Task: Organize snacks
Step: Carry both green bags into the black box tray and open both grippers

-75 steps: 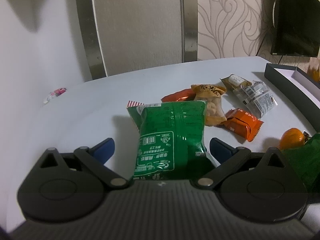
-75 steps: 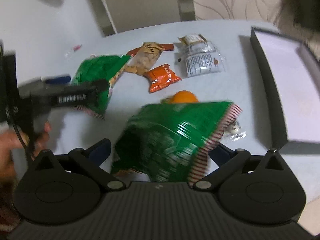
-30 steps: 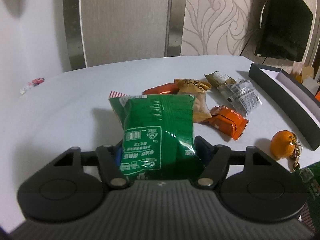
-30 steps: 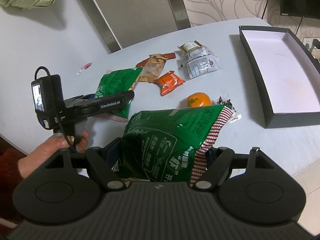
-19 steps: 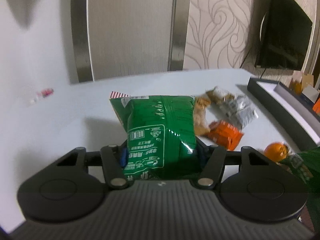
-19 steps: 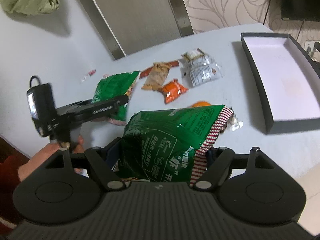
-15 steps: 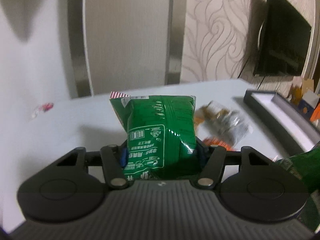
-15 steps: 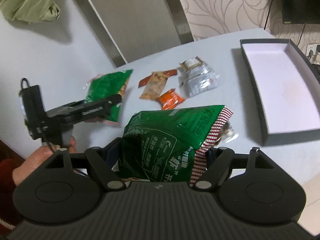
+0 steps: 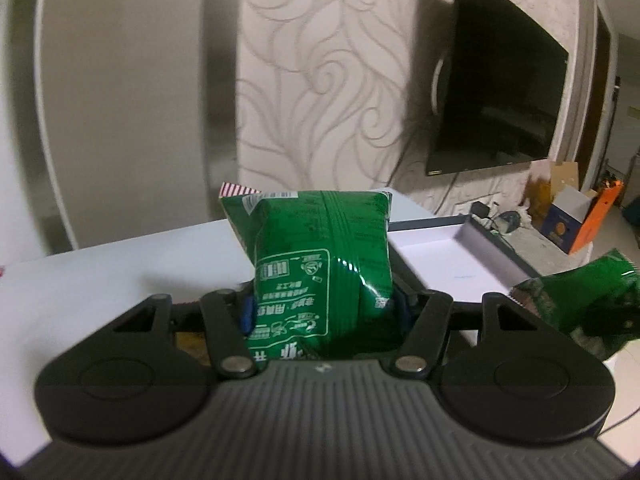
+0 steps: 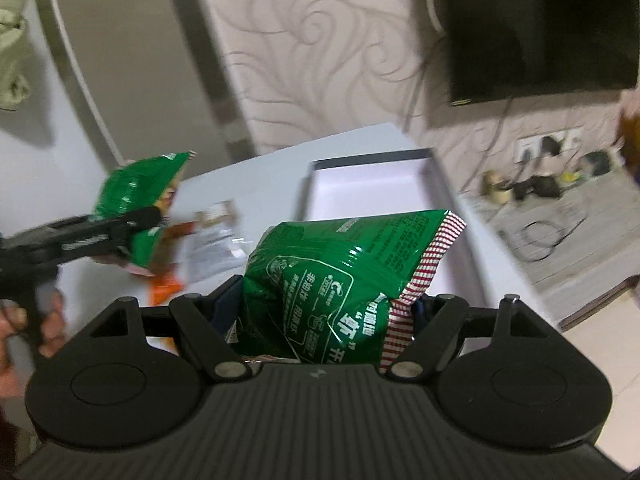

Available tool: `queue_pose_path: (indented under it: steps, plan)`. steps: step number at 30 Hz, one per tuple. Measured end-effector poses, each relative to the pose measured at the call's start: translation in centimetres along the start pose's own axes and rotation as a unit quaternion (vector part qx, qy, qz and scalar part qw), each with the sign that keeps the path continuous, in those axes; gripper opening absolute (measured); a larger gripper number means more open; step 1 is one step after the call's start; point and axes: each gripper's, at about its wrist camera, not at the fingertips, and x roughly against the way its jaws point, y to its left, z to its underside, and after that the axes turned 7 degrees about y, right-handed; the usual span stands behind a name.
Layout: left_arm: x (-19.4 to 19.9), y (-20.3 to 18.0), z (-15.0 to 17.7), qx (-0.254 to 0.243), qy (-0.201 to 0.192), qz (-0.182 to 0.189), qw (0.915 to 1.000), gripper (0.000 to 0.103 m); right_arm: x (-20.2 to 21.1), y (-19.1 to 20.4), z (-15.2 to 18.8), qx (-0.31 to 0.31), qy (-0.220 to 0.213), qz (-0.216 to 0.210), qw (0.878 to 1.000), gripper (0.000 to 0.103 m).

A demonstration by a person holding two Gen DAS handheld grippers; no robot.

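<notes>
Two green snack bags are in my grip, one per gripper, both lifted clear of the white table (image 9: 120, 264). The table is the biggest thing before me, and on its far right part sits the dark-walled box (image 10: 434, 184) with a pale floor, open on top. From the left wrist view the same box shows behind the bag I carry there.

My right gripper (image 10: 320, 316) is pinching the larger green bag (image 10: 340, 276) across its lower part; the bag's red-and-white striped edge sticks out on the right side, and it hangs in the air in front of the box's near end. My left gripper (image 9: 324, 312) is clamped on the smaller green bag (image 9: 320, 264), its blue pads pressed into the bag's sides after the jaws drew in a little further; the bag stands upright between them, above the table.

In the right wrist view I see my left gripper from the side, a hand (image 10: 24, 320) on its handle. Below it, blurred small packets (image 10: 208, 248) lie on the table, one of them orange (image 10: 166, 286).
</notes>
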Motion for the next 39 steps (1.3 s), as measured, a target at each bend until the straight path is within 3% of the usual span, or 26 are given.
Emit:
queue_pose_path:
  steps: [6,13,18,26,31,34,35,39]
  plan:
    - [-1.1,-1.9,-0.6,0.002,-0.006,-0.004,1.0000,0.064,-3.0,-3.3,-1.1,0.033,0.020,0.013,0.999,0.082]
    - [-1.5,-3.6,-0.9,0.003,-0.006,-0.012,0.9999,0.064,-7.9,-5.7,-1.6,0.028,0.092,-0.072,0.993,0.082]
    - [-2.6,-5.6,-1.3,-0.008,0.000,-0.001,1.0000,0.064,-9.0,-6.8,-1.4,0.016,0.125,-0.095,0.987,0.090]
    - [-6.4,-9.1,-2.3,-0.029,0.016,0.030,0.9990,0.064,-5.8,-6.2,-2.0,0.076,0.097,-0.084,0.989,0.097]
    - [-9.1,-10.7,-2.9,-0.047,0.024,0.041,0.9978,0.065,-3.4,-7.8,-1.7,0.075,0.066,-0.027,0.995,0.097]
    - [-10.7,-11.3,-3.1,-0.047,0.034,0.048,0.9972,0.065,-1.9,-8.8,-1.8,0.062,0.030,-0.027,0.997,0.091]
    - [-11.2,-11.4,-3.1,-0.045,0.038,0.051,0.9970,0.065,-1.8,-9.0,-1.8,0.065,0.026,-0.031,0.997,0.082]
    - [-13.0,-12.1,-2.9,-0.048,0.052,0.057,0.9959,0.065,-2.1,-9.2,-1.6,0.059,0.041,-0.037,0.997,0.080]
